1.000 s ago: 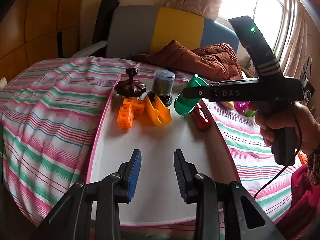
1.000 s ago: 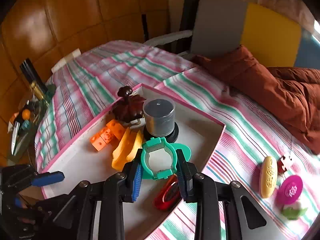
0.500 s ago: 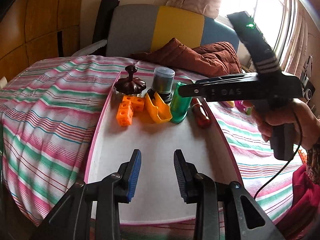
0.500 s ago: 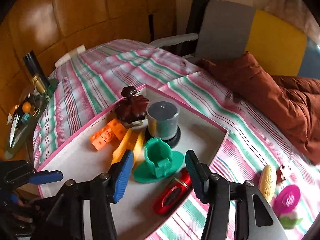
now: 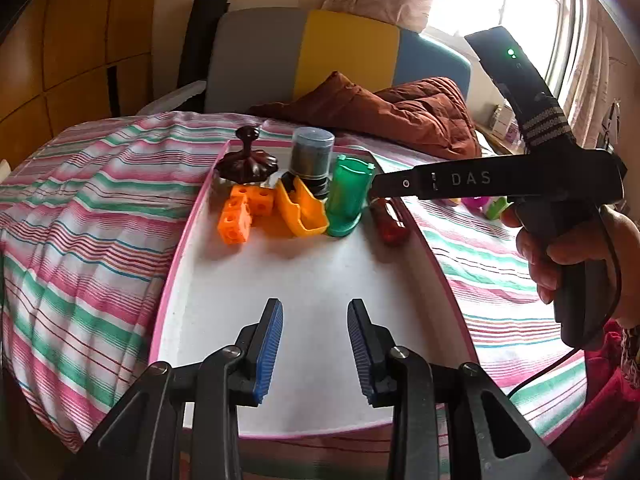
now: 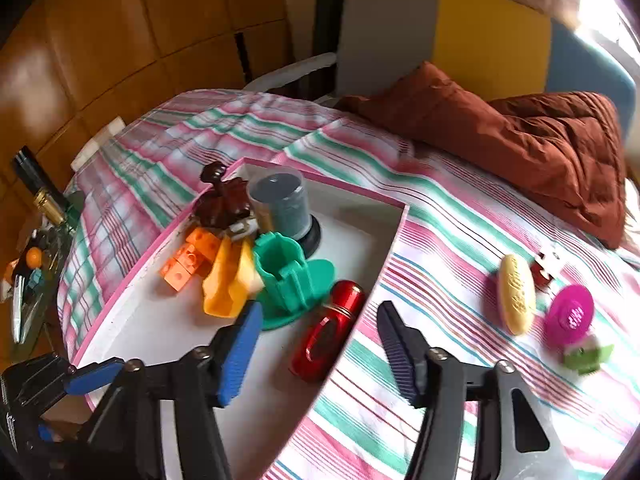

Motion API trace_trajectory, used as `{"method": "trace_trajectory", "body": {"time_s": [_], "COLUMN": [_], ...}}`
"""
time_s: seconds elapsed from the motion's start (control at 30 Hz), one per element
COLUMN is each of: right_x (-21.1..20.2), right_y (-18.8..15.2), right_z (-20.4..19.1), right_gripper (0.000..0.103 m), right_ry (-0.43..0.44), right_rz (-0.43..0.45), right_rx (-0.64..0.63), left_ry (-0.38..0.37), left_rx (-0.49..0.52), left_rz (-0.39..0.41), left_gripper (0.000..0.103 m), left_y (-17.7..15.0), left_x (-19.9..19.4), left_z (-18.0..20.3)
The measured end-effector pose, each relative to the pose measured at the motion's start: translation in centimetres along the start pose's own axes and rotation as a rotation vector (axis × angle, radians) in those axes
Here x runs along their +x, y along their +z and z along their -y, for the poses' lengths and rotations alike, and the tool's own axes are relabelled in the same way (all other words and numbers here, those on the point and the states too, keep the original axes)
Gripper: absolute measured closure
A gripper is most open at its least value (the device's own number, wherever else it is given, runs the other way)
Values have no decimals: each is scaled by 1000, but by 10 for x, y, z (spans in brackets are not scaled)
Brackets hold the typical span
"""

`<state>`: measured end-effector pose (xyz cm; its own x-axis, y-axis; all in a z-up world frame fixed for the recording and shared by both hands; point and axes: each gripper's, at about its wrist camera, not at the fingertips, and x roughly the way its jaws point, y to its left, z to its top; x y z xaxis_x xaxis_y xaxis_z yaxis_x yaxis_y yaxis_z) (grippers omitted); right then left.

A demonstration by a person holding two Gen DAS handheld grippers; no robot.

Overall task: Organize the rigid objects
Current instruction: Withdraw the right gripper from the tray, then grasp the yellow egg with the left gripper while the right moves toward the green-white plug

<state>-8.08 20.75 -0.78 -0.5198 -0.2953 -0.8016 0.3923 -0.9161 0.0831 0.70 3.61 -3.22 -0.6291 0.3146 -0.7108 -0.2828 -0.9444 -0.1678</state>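
Right gripper [image 6: 316, 344] jaws opening, nothing btwn them; green holder [image 6: 290, 276] stands free in the white tray [image 5: 320, 280], by its right rim. Left gripper [image 5: 314, 354] half open, empty, over tray's near end.

Risk: the retreating finger may clip the holder & tip it.

Tray's far end: orange blocks [image 5: 240, 216], yellow scoop [image 5: 300, 212], grey canister [image 5: 312, 156], brown top [image 5: 248, 160], red tube [image 6: 326, 330] at the rim.
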Motion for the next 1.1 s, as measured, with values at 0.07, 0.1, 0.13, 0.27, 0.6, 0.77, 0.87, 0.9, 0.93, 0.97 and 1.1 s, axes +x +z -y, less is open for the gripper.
{"method": "trace_trajectory", "body": {"time_s": [0.07, 0.1, 0.13, 0.27, 0.6, 0.77, 0.87, 0.9, 0.93, 0.97, 1.1], "right_x": [-5, -6, -7, -9, -26, -29, -29, -29, -29, -29, -32], "right_y": [-4, -6, -9, -19, -49, -63, -68, -70, -72, -75, -87], "right_z": [4, 7, 9, 21, 50, 77, 99, 107, 116, 126, 163], "right_gripper": [38, 38, 38, 38, 37, 37, 37, 37, 37, 37, 37], "right_ry": [-6, -10, -12, -36, -138, -166, -188, -195, -203, -216, -262], "right_rz": [6, 6, 3, -27, -54, -75, -93, -98, -104, -109, -96], "right_rx": [25, 39, 50, 88, 73, 92, 124, 136, 149, 163, 235], "left_ry": [-9, -17, -22, -28, -29, -32, -41, -44, -46, -50, -72], "left_rx": [-4, -6, -7, 0, 28, 58, 78, 83, 86, 90, 105], "left_rz": [-2, -3, -4, -4, -9, -14, -17, -16, -17, -18, -21], "left_gripper": [70, 70, 70, 70, 70, 70, 70, 70, 70, 70, 70], "left_y": [-1, -1, -1, -3, -7, -9, -9, -9, -9, -8, -7], "left_x": [-1, -1, -1, -2, -3, -4, -4, -4, -4, -5, -5], "left_z": [1, 1, 2, 6, 20, 34, 43, 46, 48, 51, 64]}}
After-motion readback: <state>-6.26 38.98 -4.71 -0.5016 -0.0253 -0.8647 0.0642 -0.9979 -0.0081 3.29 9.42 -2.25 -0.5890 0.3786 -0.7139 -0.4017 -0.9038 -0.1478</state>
